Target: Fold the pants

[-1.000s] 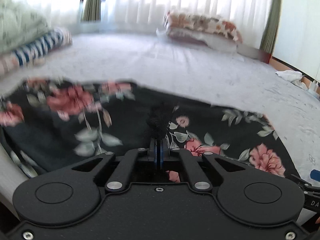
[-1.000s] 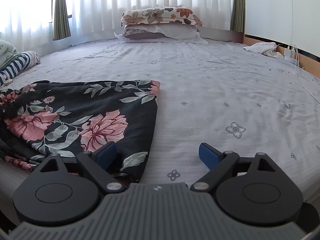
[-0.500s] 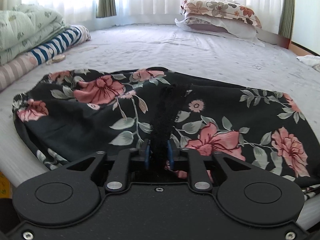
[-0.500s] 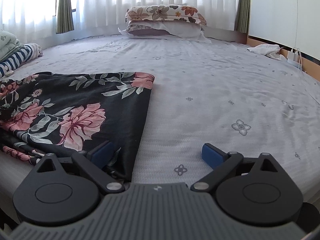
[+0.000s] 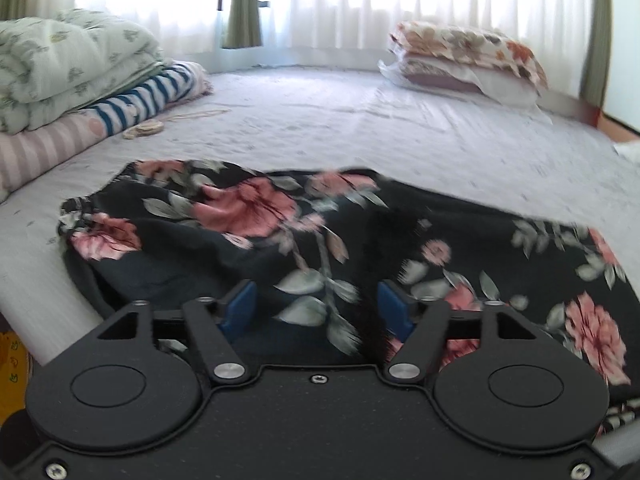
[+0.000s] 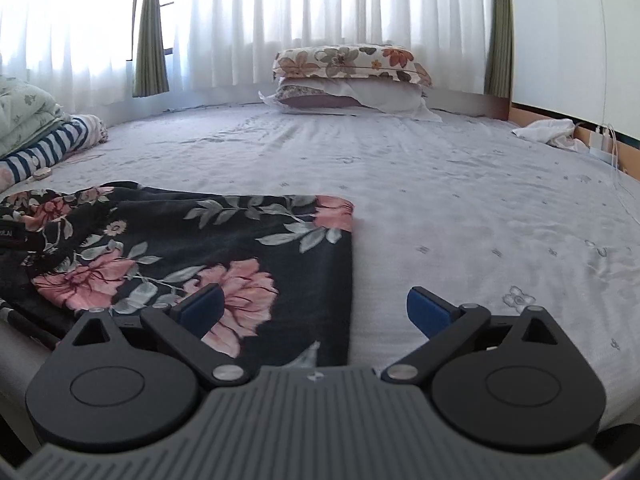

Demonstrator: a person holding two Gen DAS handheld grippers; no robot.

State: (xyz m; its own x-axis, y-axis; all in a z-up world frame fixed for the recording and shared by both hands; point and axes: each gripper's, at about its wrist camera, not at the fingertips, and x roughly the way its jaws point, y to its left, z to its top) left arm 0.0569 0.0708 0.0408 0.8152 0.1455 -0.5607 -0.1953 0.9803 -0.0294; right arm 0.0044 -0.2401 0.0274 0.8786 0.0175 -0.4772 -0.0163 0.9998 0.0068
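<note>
Black pants (image 5: 280, 236) with pink flowers lie folded on the near part of the bed (image 5: 360, 132). My left gripper (image 5: 318, 306) hangs just over their near edge; its jaws are opening, the blue pads clear of the cloth that lies below them. In the right wrist view the pants (image 6: 192, 248) fill the lower left, their straight right edge running toward me. My right gripper (image 6: 314, 310) stands wide open over that edge, left pad above the fabric, right pad above bare sheet, nothing pinched.
Stacked pillows (image 6: 352, 80) sit at the far end by the curtains. Folded quilts and a striped blanket (image 5: 80, 84) pile at the left. A white cloth (image 6: 548, 132) and a charger cable lie at the far right edge.
My left gripper let go of the dark fold of pants it was pinching and its jaws spread apart. The right gripper stayed open and shifted a little, with the pants' edge now between its pads.
</note>
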